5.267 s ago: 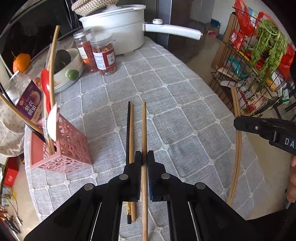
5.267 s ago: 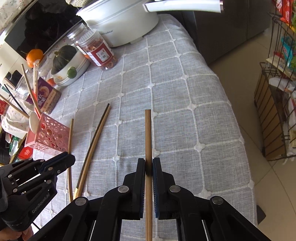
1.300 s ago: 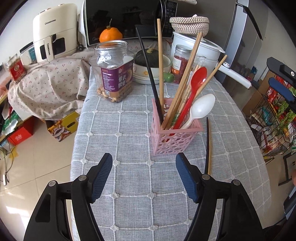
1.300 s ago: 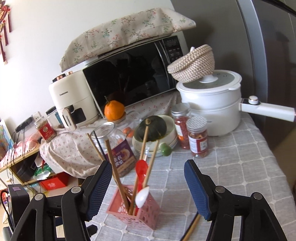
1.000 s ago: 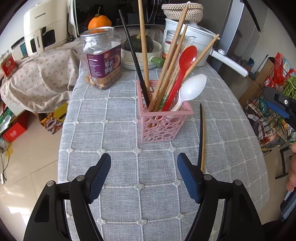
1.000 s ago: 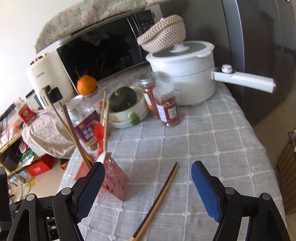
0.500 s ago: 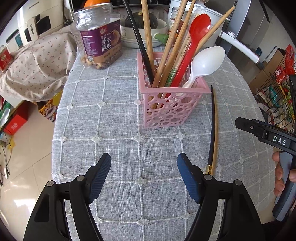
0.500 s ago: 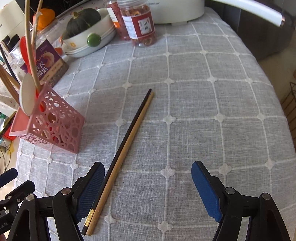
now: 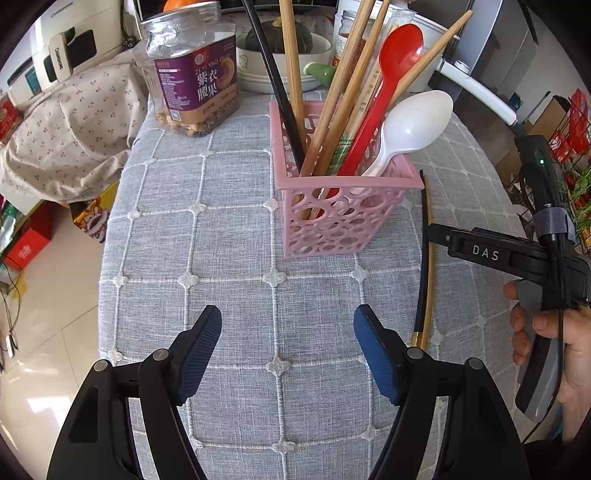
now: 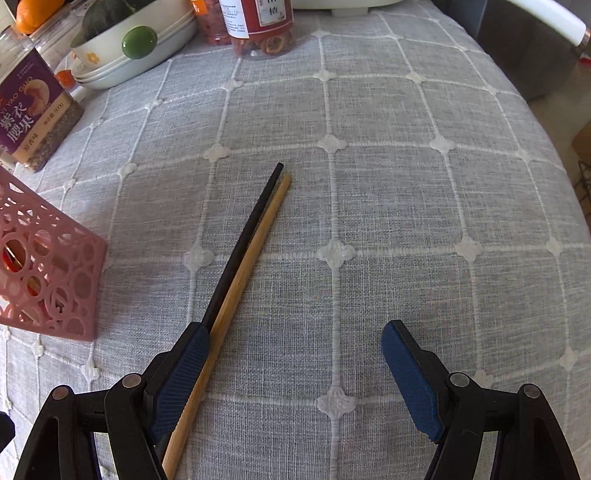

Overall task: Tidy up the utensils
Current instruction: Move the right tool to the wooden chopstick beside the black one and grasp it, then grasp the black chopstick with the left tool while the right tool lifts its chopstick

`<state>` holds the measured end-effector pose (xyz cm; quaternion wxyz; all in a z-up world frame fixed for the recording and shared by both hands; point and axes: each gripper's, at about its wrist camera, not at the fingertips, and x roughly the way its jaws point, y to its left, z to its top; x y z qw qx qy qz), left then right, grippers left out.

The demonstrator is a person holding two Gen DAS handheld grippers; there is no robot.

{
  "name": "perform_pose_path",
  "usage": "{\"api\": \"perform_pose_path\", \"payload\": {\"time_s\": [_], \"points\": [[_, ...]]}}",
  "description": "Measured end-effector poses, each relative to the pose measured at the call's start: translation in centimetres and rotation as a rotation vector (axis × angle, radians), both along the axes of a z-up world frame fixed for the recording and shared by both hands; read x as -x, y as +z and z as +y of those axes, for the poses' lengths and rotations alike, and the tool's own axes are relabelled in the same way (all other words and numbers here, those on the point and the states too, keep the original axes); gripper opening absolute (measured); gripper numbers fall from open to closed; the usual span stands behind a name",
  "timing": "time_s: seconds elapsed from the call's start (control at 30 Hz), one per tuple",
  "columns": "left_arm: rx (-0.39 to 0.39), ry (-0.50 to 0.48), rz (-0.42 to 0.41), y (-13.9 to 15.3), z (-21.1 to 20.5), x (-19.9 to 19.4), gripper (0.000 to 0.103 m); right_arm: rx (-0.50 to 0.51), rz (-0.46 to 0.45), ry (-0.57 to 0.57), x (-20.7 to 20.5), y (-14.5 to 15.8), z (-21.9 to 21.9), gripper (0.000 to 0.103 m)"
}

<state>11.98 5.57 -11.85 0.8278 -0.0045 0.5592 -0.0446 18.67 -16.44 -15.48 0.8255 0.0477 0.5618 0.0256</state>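
Observation:
A pink perforated holder [image 9: 343, 214] stands on the grey checked tablecloth [image 9: 221, 258] and holds several wooden chopsticks, a black chopstick, a red spoon [image 9: 391, 74] and a white spoon [image 9: 410, 125]. The holder's corner also shows in the right wrist view [image 10: 44, 280]. A black chopstick [image 10: 243, 243] and a wooden chopstick [image 10: 240, 288] lie side by side on the cloth, right of the holder [image 9: 424, 280]. My right gripper [image 10: 291, 365] is open low over the cloth, its left finger over the black chopstick. My left gripper [image 9: 288, 350] is open and empty in front of the holder.
A clear jar with a purple label [image 9: 192, 74], a bowl with a dark squash [image 9: 280, 62] [image 10: 122, 40], red-labelled jars [image 10: 258, 22] and a white pot handle [image 9: 476, 88] stand at the back. A wire rack [image 9: 569, 147] is at the right.
Both grippers, shut on chopsticks five seconds ago, are open and empty. In the last second the left one neared the holder; the right one dropped onto the two lying chopsticks.

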Motion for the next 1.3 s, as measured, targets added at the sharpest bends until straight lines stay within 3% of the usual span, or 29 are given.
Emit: {"api": "perform_pose_path", "payload": {"time_s": [0.23,0.43,0.53,0.6,0.77,1.0,1.03,1.13,1.3], "points": [[-0.008,-0.014,-0.010,0.2,-0.4,0.4,0.077,0.038,0.015,-0.026,-0.8,0.0,0.2,0.081],[-0.016,-0.037,-0.019,0.4,-1.0,0.9,0.077,0.082,0.035,-0.041,-1.0,-0.2,0.2,0.072],[-0.022,-0.052,-0.022,0.6,-1.5,1.1,0.077,0.096,0.017,-0.019,-1.0,0.0,0.7,0.052],[-0.028,-0.065,-0.028,0.7,-1.9,1.4,0.077,0.087,0.023,-0.017,-1.0,0.3,0.8,0.027],[-0.057,-0.124,-0.049,1.1,-4.0,2.1,0.077,0.039,0.045,-0.034,-0.7,0.4,-1.2,0.006],[-0.080,-0.261,-0.074,1.2,-9.6,3.3,0.076,-0.077,0.041,-0.089,1.0,1.6,-6.4,0.006],[-0.087,-0.279,-0.078,1.1,-10.6,3.3,0.074,-0.094,0.031,-0.097,1.5,2.0,-7.3,0.005],[-0.113,-0.334,-0.079,1.0,-13.8,2.4,0.053,-0.149,0.009,-0.116,3.7,3.1,-9.2,0.006],[-0.166,-0.317,-0.067,0.0,-17.6,-2.1,0.040,-0.198,-0.021,-0.128,6.7,4.6,-11.9,0.006]]}}
